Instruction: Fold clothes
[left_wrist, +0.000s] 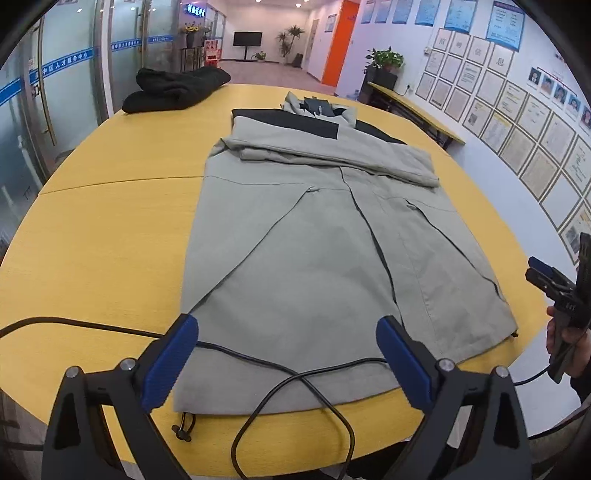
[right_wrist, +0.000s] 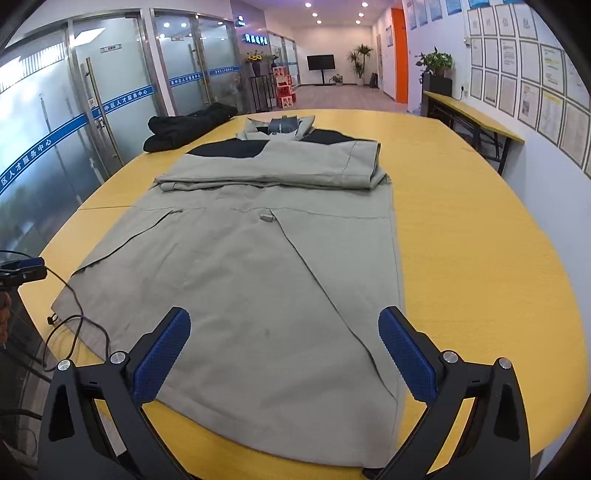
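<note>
A grey jacket (left_wrist: 314, 251) with black shoulder panels lies flat on the yellow table (left_wrist: 110, 236), collar at the far end, both sleeves folded across the chest. It also shows in the right wrist view (right_wrist: 258, 258). My left gripper (left_wrist: 288, 332) is open and empty, just above the jacket's near hem. My right gripper (right_wrist: 284, 332) is open and empty above the hem on the jacket's right side. The right gripper also shows at the right edge of the left wrist view (left_wrist: 543, 273). The left gripper shows at the left edge of the right wrist view (right_wrist: 26, 267).
A black garment (left_wrist: 173, 88) lies bundled at the table's far left corner. A black cable (left_wrist: 280, 373) runs over the jacket's hem and loops off the table's near edge. A drawstring toggle (left_wrist: 183, 428) hangs at the hem. Glass doors stand left, a side table (left_wrist: 417, 110) right.
</note>
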